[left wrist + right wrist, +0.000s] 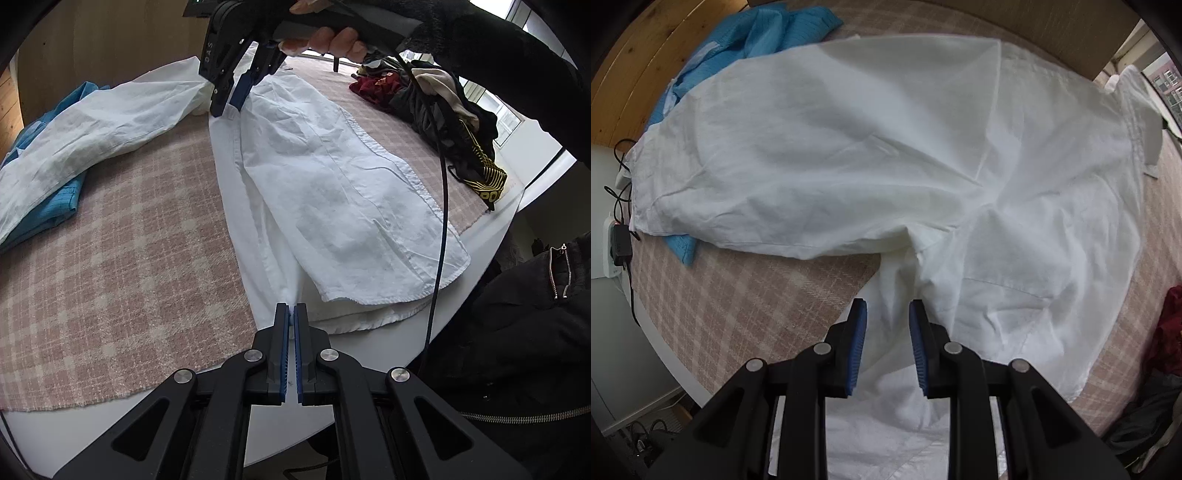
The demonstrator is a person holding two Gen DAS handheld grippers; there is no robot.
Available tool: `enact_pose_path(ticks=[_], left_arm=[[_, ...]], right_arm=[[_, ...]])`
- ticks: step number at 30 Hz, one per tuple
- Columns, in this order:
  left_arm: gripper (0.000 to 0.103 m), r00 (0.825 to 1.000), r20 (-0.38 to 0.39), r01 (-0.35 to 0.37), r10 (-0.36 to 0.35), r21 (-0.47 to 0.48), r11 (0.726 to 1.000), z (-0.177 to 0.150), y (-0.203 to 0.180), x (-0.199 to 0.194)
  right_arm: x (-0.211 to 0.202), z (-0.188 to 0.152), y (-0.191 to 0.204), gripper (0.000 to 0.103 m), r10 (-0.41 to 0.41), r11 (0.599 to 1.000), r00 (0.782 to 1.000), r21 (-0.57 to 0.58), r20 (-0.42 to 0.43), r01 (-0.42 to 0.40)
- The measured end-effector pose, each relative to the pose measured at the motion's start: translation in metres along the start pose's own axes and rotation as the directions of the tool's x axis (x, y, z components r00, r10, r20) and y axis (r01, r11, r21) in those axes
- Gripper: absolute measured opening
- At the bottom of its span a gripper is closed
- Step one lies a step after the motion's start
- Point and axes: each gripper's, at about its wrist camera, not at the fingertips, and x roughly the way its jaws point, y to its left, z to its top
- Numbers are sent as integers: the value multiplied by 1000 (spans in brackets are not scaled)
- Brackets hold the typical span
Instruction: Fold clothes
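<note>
Blue garment [55, 199] lay at the far left of the bench [369, 354], partly under one spread sleeve of the white shirt [332, 192]. Pink checked cloth [110, 277] covered most of the bench top. The shirt ran down the middle, near hem close to the bench's near edge, one front panel folded over the body, sleeve trailing left over the blue garment.

Left gripper [294, 321] sat at the near hem, jaws pinched together on a small bunch of white fabric. Right gripper [236, 98] was at the far end of the shirt by the collar area, pointing down, held by a person's hand [332, 40] in a dark sleeve. Its own camera showed the right gripper's jaws partly apart, narrow gap, blue pads [858, 343] clear of the cloth, shirt fabric lying below and between them, not clamped.

Pile of dark, red and yellow-patterned clothes [443, 110] sat at the far right of the bench. Black cable [441, 206] hung down over the shirt's right side.
</note>
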Motion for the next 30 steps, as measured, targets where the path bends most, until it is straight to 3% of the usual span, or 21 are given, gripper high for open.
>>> enact_pose_path(ticks=[1, 3, 4, 9, 12, 15, 18, 20, 21, 23, 24, 25, 30], left_arm=[[2, 1000, -1, 0, 0, 0, 1000, 0, 0, 1], [2, 1000, -1, 1, -1, -6, 1000, -1, 2, 1], [2, 1000, 10, 5, -5, -15, 1000, -2, 3, -2], [2, 996, 81, 33, -26, -82, 996, -9, 16, -21], [0, 997, 77, 24, -12, -151, 988, -16, 38, -20], [0, 1000, 16, 16, -13, -202, 979, -24, 58, -5], [0, 1000, -19, -6, 2, -187, 982, -27, 60, 1], [0, 1000, 2, -3, 3, -170, 986, -22, 54, -6], [0, 1000, 9, 15, -14, -167, 986, -17, 51, -7], [0, 999, 22, 53, -50, -162, 985, -8, 46, -10], [5, 997, 8, 72, -72, -164, 984, -4, 44, -6], [12, 996, -7, 89, -92, -165, 982, 0, 42, -2], [15, 992, -66, 94, -105, -148, 984, 11, 32, 24]], right_arm=[[5, 1, -1, 23, 10, 1000, 1000, 6, -5, -10], [8, 0, -6, 6, 33, 999, 999, 22, 9, -34], [9, 0, -8, 2, 46, 998, 999, 30, 19, -46], [-19, -3, -20, 2, 174, 978, 981, 102, 86, -183], [-23, 5, -23, 2, 234, 957, 965, 144, 119, -250], [-5, 18, -15, 2, 202, 964, 973, 155, 109, -217], [12, 21, -6, 3, 165, 973, 982, 150, 90, -177], [14, 21, -3, 7, 153, 976, 985, 141, 83, -164], [12, 21, -2, 8, 159, 976, 984, 141, 78, -168], [6, 19, -2, 20, 175, 972, 982, 145, 67, -183], [1, 17, -2, 23, 180, 971, 981, 148, 68, -188], [-5, 13, -1, 25, 184, 971, 980, 143, 74, -193], [-48, 2, -1, 25, 165, 981, 977, 78, 137, -177]])
